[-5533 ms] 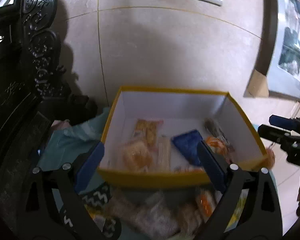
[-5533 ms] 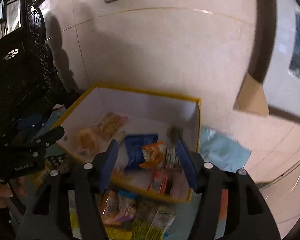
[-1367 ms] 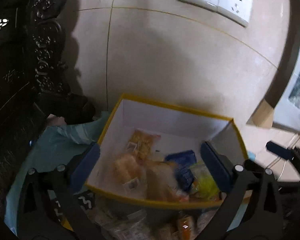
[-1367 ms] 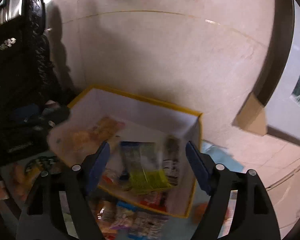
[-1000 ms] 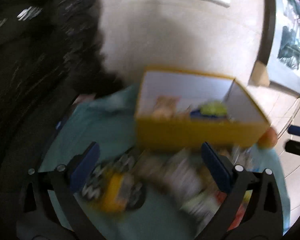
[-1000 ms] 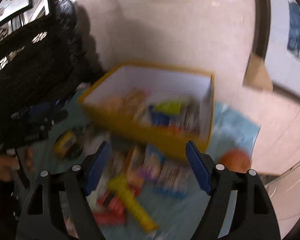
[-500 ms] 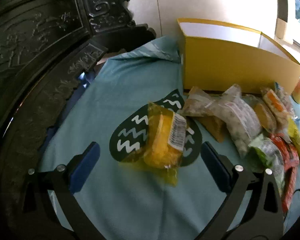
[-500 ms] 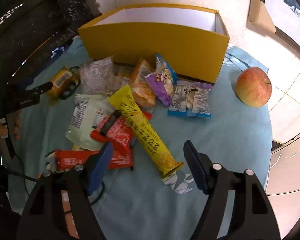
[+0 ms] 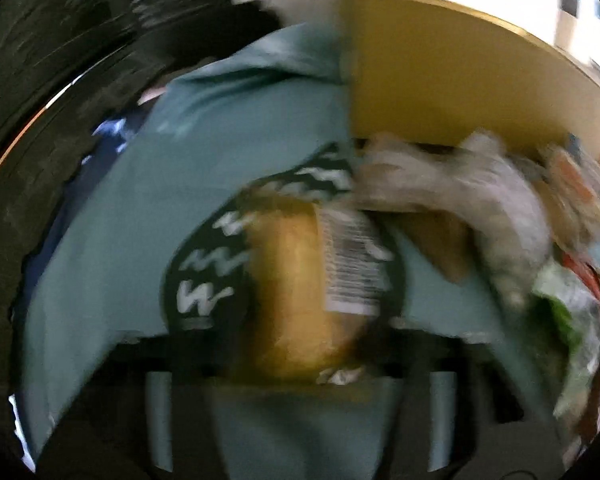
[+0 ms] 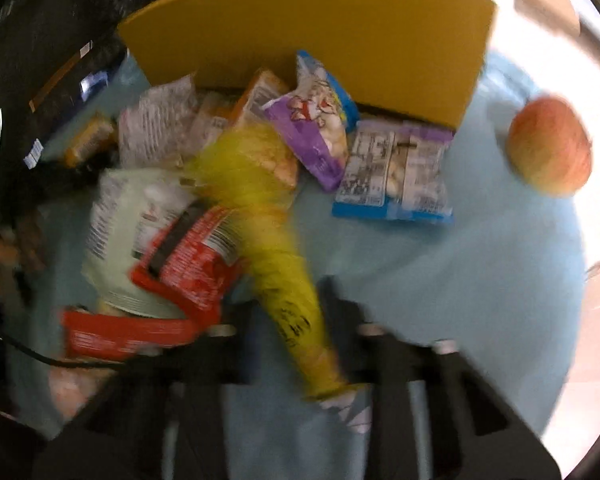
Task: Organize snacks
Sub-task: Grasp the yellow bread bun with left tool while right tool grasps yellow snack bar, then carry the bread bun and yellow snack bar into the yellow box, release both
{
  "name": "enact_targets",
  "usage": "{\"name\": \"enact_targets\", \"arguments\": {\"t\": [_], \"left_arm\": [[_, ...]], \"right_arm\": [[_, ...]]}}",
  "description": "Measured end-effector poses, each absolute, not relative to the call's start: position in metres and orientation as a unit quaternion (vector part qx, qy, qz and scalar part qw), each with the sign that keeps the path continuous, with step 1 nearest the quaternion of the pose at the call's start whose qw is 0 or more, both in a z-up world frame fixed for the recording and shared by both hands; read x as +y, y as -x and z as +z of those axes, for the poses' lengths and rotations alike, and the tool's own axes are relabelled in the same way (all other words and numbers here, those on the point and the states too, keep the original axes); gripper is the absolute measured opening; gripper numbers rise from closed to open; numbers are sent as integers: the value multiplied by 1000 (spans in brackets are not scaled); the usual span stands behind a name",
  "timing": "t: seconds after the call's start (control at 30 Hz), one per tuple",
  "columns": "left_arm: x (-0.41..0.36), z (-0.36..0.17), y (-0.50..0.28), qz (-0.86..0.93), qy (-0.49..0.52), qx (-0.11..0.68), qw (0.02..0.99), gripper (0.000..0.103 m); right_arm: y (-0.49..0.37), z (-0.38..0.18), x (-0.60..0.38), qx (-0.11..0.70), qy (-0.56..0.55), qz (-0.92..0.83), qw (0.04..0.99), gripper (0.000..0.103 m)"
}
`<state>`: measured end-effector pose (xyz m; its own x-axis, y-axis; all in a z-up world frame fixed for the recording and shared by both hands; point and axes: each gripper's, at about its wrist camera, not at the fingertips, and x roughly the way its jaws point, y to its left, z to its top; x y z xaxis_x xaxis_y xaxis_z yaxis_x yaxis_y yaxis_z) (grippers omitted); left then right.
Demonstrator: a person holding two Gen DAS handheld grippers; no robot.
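Between the fingers of my left claw lies an orange pack with a white barcode label, resting on a dark patch with white zigzags on the teal cloth; the frame is smeared, and I cannot tell whether the fingers touch the pack or how far apart they stand. Ahead and to the right of that claw a clear crinkled bag lies against the foot of the yellow box, and further right more wrappers pile up, too blurred to name. Dark carved wood runs along the left of the cloth. My right claw has a long yellow pack running between its fingers, the near end of the pack reaching back toward me; here too the blur hides whether I have hold of it, and how wide the fingers stand I cannot tell. Just left of that claw lie two red packs, one over a pale green bag. Ahead of it a purple pack leans over an orange bag, both close to the box's front wall, with a white crinkled bag to their left. Ahead and right, a blue-edged pack lies flat on the cloth beside the box corner. Further right an apple sits alone on the cloth, well apart from the snacks. My left claw shows only as a dark blur at the far left.
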<state>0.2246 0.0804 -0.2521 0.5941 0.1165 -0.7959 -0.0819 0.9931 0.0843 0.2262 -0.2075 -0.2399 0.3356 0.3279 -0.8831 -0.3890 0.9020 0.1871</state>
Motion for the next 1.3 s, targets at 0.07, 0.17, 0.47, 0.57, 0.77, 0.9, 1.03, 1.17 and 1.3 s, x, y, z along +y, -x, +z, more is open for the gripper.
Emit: {"name": "enact_targets", "arguments": {"t": [0.07,0.17,0.47,0.57,0.77,0.9,1.03,1.17,1.3], "left_arm": [[76,-249,-219,35,-9,445,895,38],[69,-239,-204,34,-10,428,903,38],[57,-184,-170,18,16,381,924,38],[50,-156,-159,7,21,358,934,38],[34,-104,-149,-10,24,316,948,38],[26,-65,-149,-22,26,286,958,38],[20,-31,-157,-33,39,267,962,38],[18,-8,-170,-36,63,255,964,38],[9,2,-182,-36,57,245,967,38]], "right_arm": [[-219,-232,-213,528,22,225,819,20],[-207,-215,-222,518,-3,228,825,20],[-178,-154,-242,459,-27,231,858,21],[-169,-132,-241,435,-29,234,869,21],[-159,-75,-244,375,-29,238,895,21],[-160,-40,-249,338,-25,236,911,21],[-166,-9,-253,303,-24,230,924,21],[-176,9,-251,283,-22,225,932,21],[-189,17,-248,272,-26,220,936,21]]}}
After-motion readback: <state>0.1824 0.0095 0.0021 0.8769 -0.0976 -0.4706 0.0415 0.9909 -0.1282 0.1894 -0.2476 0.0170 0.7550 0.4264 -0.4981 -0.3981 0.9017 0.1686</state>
